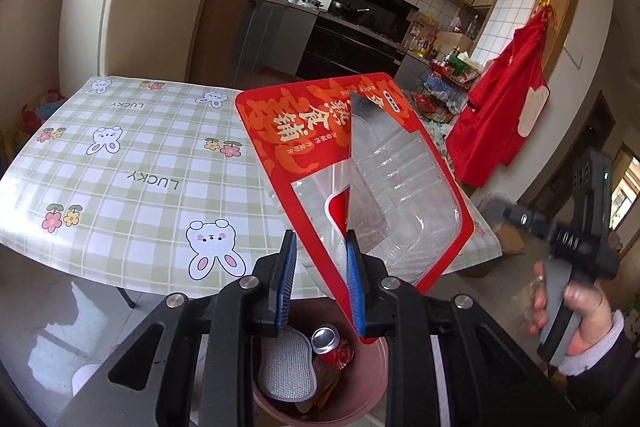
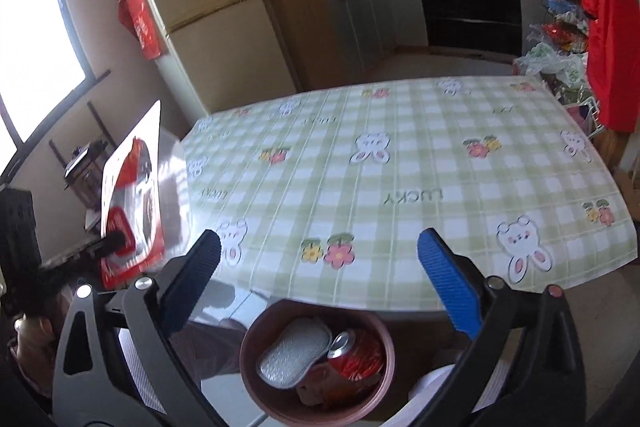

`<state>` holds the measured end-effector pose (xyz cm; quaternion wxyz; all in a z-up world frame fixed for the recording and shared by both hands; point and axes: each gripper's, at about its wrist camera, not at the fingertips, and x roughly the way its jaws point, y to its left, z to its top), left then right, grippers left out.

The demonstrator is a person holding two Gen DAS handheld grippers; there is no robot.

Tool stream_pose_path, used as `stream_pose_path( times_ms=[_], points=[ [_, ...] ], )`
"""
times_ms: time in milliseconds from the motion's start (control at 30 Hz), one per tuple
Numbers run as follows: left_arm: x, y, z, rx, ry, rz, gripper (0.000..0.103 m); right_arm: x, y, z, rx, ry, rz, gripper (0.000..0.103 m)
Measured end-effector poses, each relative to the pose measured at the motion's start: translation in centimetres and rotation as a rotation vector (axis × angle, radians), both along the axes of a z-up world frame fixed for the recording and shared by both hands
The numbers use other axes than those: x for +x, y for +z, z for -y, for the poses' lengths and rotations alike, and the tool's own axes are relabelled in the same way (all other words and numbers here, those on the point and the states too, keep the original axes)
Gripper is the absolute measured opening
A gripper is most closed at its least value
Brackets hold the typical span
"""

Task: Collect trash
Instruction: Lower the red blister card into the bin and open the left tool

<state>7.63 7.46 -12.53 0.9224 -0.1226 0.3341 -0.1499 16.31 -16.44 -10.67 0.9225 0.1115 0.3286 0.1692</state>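
Note:
My left gripper (image 1: 320, 239) is shut on a red food package (image 1: 320, 143) with a clear plastic tray inside, holding it upright above a brown bin (image 1: 376, 379). The bin holds a grey scrubbing pad (image 1: 286, 367) and a red can (image 1: 324, 337). In the right wrist view my right gripper (image 2: 320, 243) stands wide open with nothing between its fingers, just above the same bin (image 2: 256, 379), where the pad (image 2: 292, 355) and the can (image 2: 352, 351) show. The package (image 2: 132, 195) hangs at that view's left edge. A hand (image 1: 576, 315) holds the right gripper's handle.
A table with a green checked bunny cloth (image 2: 400, 167) lies just beyond the bin. A fridge (image 2: 208, 7) stands at the back left, a kitchen counter and stove (image 1: 360, 27) behind. A red apron (image 1: 508, 115) hangs at the right, beside a rack of bags.

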Motion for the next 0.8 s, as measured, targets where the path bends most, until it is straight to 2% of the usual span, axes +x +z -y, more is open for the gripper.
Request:
stream_pose_path(
  times_ms=[200, 467, 733, 767, 800],
  points=[
    [0.5, -1.0, 1.8, 0.039, -0.060, -0.030, 0.023, 0.5, 2.6, 1.8, -0.014, -0.064, 0.085, 0.097],
    [0.0, -1.1, 3.7, 0.100, -0.128, -0.027, 0.024, -0.1, 2.5, 2.9, 0.000, -0.093, 0.081, 0.097],
    [-0.3, -0.7, 5.0, 0.127, -0.197, -0.022, 0.025, -0.5, 2.8, 3.0, 0.002, -0.092, 0.090, 0.097],
    [-0.3, -0.6, 5.3, 0.130, -0.210, -0.021, 0.028, -0.5, 2.8, 3.1, 0.003, -0.094, 0.090, 0.097],
    [-0.3, -0.6, 5.5, 0.132, -0.223, -0.017, 0.043, -0.5, 2.8, 3.1, 0.004, -0.096, 0.090, 0.097]
  ],
)
